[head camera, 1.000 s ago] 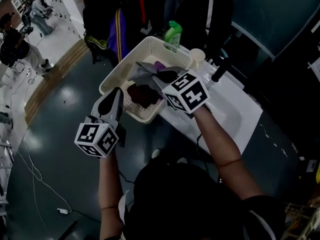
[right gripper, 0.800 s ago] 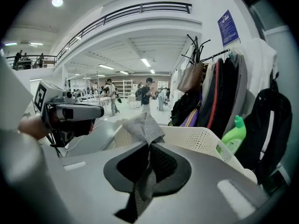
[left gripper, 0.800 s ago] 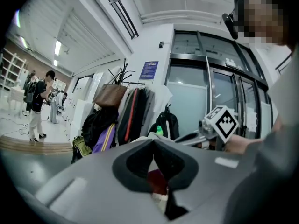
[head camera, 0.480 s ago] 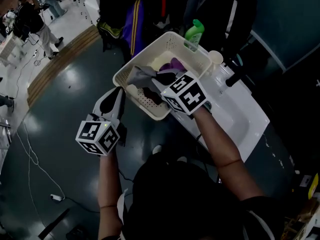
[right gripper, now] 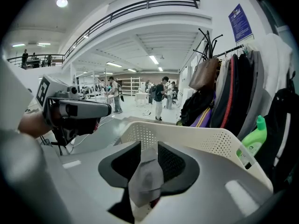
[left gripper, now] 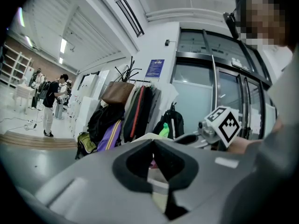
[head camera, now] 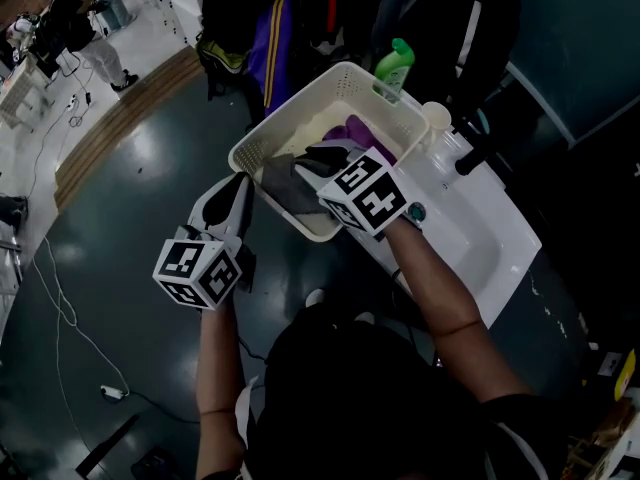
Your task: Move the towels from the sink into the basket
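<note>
Right gripper point(head camera: 308, 160) is over the basket point(head camera: 296, 96), its fingers just opening, and the grey towel point(head camera: 284, 182) slumps loose between them into the basket near a purple towel point(head camera: 366, 134). It looks soft, light and floppy, so a bunched fold is the best place to pinch. Left gripper point(head camera: 238, 186) hangs beside the basket, clenched on nothing.

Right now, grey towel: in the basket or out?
In: grey towel lies inside the basket rim, top between the right gripper jaws, which have just been opening.
</note>
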Action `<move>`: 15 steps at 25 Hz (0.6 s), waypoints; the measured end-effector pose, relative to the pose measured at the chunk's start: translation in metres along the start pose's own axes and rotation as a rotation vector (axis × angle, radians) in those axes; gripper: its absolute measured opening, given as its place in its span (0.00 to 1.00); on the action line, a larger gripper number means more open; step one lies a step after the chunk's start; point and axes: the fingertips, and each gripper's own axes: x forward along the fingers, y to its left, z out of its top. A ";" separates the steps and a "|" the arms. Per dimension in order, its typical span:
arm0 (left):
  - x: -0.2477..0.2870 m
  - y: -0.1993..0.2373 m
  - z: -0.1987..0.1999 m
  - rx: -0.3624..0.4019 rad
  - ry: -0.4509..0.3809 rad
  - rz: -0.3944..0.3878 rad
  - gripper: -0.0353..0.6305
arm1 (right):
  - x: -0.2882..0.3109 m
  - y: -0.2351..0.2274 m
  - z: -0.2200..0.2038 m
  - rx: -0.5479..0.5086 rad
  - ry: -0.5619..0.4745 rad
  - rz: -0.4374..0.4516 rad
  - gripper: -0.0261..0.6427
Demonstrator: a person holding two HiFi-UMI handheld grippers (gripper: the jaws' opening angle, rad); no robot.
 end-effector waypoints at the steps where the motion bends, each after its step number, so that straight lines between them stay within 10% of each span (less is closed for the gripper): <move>1: 0.001 0.000 0.000 0.000 0.000 -0.001 0.07 | 0.000 -0.001 0.000 0.000 -0.001 -0.002 0.21; 15: 0.007 -0.020 0.003 0.015 0.006 -0.055 0.07 | -0.025 -0.013 -0.001 0.039 -0.075 -0.056 0.04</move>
